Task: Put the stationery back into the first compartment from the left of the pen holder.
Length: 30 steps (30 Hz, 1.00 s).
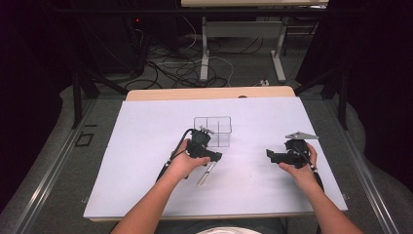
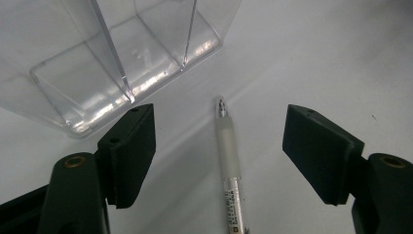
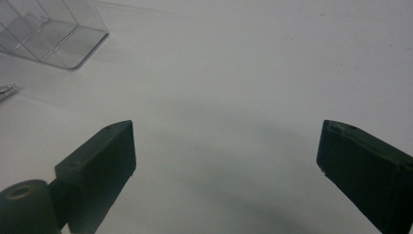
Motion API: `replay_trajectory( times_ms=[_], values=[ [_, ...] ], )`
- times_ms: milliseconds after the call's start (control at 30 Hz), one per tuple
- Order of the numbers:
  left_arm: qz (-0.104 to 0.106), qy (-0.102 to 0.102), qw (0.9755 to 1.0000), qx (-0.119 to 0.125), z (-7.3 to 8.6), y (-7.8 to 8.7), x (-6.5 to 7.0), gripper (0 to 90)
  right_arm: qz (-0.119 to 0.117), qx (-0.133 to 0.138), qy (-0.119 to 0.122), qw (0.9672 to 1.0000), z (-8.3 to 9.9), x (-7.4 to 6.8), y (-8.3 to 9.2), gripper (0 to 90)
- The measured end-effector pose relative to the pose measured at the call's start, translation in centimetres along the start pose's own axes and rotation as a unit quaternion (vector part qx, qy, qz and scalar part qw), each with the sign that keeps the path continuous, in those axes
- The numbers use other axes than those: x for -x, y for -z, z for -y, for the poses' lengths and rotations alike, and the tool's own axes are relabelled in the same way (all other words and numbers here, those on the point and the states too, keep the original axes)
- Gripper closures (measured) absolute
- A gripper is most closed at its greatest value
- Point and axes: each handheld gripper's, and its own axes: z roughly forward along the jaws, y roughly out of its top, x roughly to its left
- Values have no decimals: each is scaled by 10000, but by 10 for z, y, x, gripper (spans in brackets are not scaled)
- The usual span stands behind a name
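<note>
A clear pen (image 2: 229,165) with a white grip and a metal tip lies flat on the white sheet. Its tip points toward a clear divided plastic box (image 2: 122,58). My left gripper (image 2: 219,129) hovers over the pen, open, with a jaw on each side and neither touching it. From the high view, the pen (image 1: 206,173) sticks out below the left gripper (image 1: 213,157), just in front of the box (image 1: 213,130). My right gripper (image 1: 272,156) is held off to the right, open with nothing between its jaws (image 3: 226,131). Seen from there, the box (image 3: 53,34) is far to the upper left.
The white sheet (image 1: 146,146) covers most of the wooden table, with bare room left, right and in front of the box. Beyond the far edge are table legs (image 1: 204,48) and loose cables (image 1: 175,68) on the floor.
</note>
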Motion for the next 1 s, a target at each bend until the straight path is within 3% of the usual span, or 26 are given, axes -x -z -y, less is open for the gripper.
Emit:
replay_trajectory(
  times_ms=[200,333,667,1000],
  values=[
    [140,207,9994,-251,1,-6,-4,439,-30,-15,-4,10000,1,0,0,68],
    [448,423,9967,-530,2,-12,-8,517,-29,-33,7,10000,1,0,-1,68],
    [623,793,9934,-549,3,-16,-13,646,-30,-69,23,10000,1,0,-2,68],
    [787,997,9883,-839,4,-21,-13,714,-34,-83,49,9999,2,0,-3,68]
  ],
)
